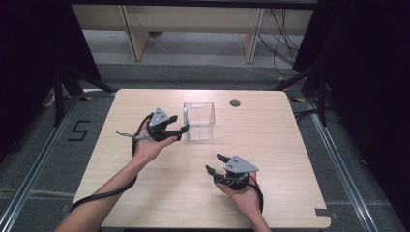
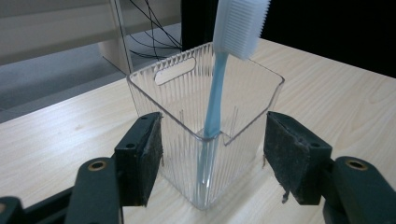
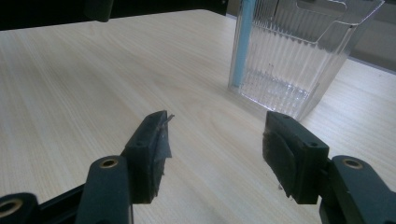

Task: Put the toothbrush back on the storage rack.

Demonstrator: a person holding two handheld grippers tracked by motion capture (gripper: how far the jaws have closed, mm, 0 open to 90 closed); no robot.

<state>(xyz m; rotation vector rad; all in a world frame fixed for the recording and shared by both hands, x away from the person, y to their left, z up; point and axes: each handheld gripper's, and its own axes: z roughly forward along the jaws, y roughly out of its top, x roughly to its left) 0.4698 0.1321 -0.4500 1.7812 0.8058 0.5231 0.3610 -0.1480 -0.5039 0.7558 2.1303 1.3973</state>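
A clear ribbed plastic box [image 1: 199, 121] stands upright on the pale wooden table [image 1: 270, 145], a little behind its middle. A light blue toothbrush [image 2: 215, 93] leans inside it, bristle head [image 2: 243, 23] up above the rim and handle foot in the near corner. My left gripper [image 1: 183, 133] is at the box's left side, open. In the left gripper view its jaws [image 2: 212, 140] flank the near corner of the box [image 2: 205, 107] without the pads pressing on it. My right gripper [image 1: 214, 163] hovers near the front right, open and empty [image 3: 215, 135], pointing toward the box [image 3: 299, 51].
A round cable hole [image 1: 235, 102] sits in the table behind the box. Beyond the far edge lie a grey floor, wooden furniture legs [image 1: 135, 38] and loose cables [image 1: 280, 43]. Dark curtains close off both sides.
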